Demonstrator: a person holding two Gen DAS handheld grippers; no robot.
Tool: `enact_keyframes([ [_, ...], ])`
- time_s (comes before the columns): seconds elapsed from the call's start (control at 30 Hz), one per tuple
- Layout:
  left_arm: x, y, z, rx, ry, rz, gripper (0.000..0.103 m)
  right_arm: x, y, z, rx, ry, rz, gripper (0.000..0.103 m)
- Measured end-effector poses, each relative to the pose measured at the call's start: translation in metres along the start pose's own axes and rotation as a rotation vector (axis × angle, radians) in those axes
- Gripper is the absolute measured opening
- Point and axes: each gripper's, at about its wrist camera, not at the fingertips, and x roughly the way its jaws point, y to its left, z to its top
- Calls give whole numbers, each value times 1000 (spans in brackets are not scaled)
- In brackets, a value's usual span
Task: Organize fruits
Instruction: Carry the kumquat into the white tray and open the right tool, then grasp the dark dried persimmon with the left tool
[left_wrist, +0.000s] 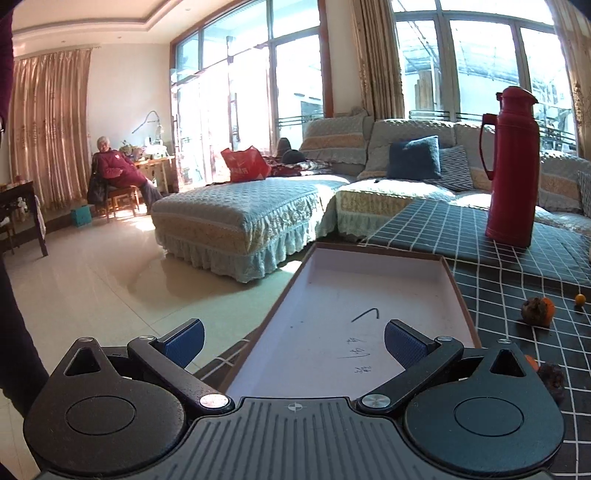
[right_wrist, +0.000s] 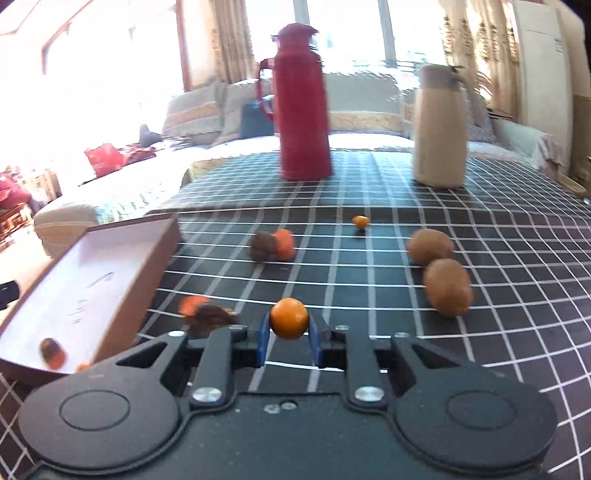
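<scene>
Right gripper (right_wrist: 289, 334): jaws clamped on a small orange fruit (right_wrist: 289, 318), above the checked tablecloth (right_wrist: 480, 258).
Left gripper (left_wrist: 294, 338): jaws wide, holding nothing, over the box (left_wrist: 369, 291).
Box contents: one blurred, possibly spoiled, fruit (right_wrist: 53, 353).

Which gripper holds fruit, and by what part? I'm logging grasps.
The right gripper holds a small orange fruit, pinched across its sides. The left gripper is open, empty.
</scene>
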Motion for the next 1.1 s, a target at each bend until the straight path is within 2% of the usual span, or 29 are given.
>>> enact_keyframes([
  [0.1,5,28,0,-44,4,84,103,-4,49,5,-77,-18,119,22],
  [0.23,16,53,-7,-77,45,131,103,7,110,9,-174,-7,219,22],
  [0.37,24,65,-13,-78,55,148,103,30,144,4,-234,40,234,22],
  [0.47,28,67,-15,-78,65,135,103,41,151,0,-237,67,226,22],
  [0.53,30,64,-14,-73,66,123,103,39,151,-5,-240,69,211,30],
  [0.6,28,60,-14,-68,64,105,103,34,148,-8,-239,61,204,30],
  [0.7,25,49,-12,-50,55,81,103,28,139,-9,-215,53,207,43],
  [0.8,19,33,-12,-27,47,37,103,15,123,-8,-211,12,196,44],
  [0.93,7,-1,-9,24,27,-60,103,-4,78,-10,-136,-16,149,53],
  [1.03,-13,-41,-9,110,-17,-149,103,-18,35,-14,-70,-34,92,62],
  [1.1,-24,-69,-9,161,-40,-200,103,-24,11,-17,-34,-47,49,64],
])
